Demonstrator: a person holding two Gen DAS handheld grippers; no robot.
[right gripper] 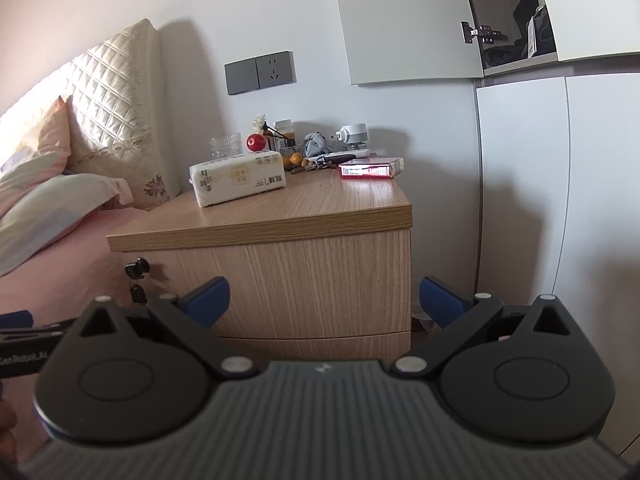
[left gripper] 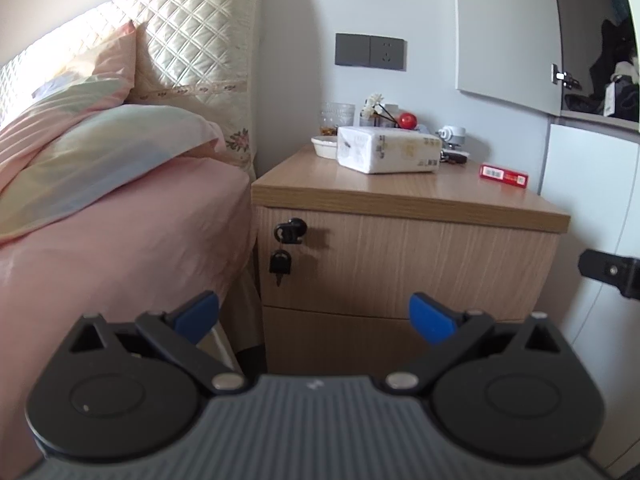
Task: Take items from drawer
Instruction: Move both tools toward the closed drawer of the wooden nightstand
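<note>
The top drawer point(left gripper: 408, 264) of the wooden nightstand point(left gripper: 400, 196) is seen closed, a key point(left gripper: 286, 232) set in its lock at the left. The left gripper point(left gripper: 314, 316) and right gripper point(right gripper: 324, 300) are held before it, blue fingers spread apart and empty. A tissue pack point(left gripper: 388, 150) and red box point(left gripper: 503, 176) are set on top, beside the bed point(left gripper: 120, 208).

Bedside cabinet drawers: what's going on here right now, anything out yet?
Nothing is out yet. Both drawers of the bedside cabinet are closed, with a key in the top drawer's lock. The left hand-held gripper and the right hand-held gripper are open, empty and short of the cabinet front. A tissue pack sits on top.
</note>
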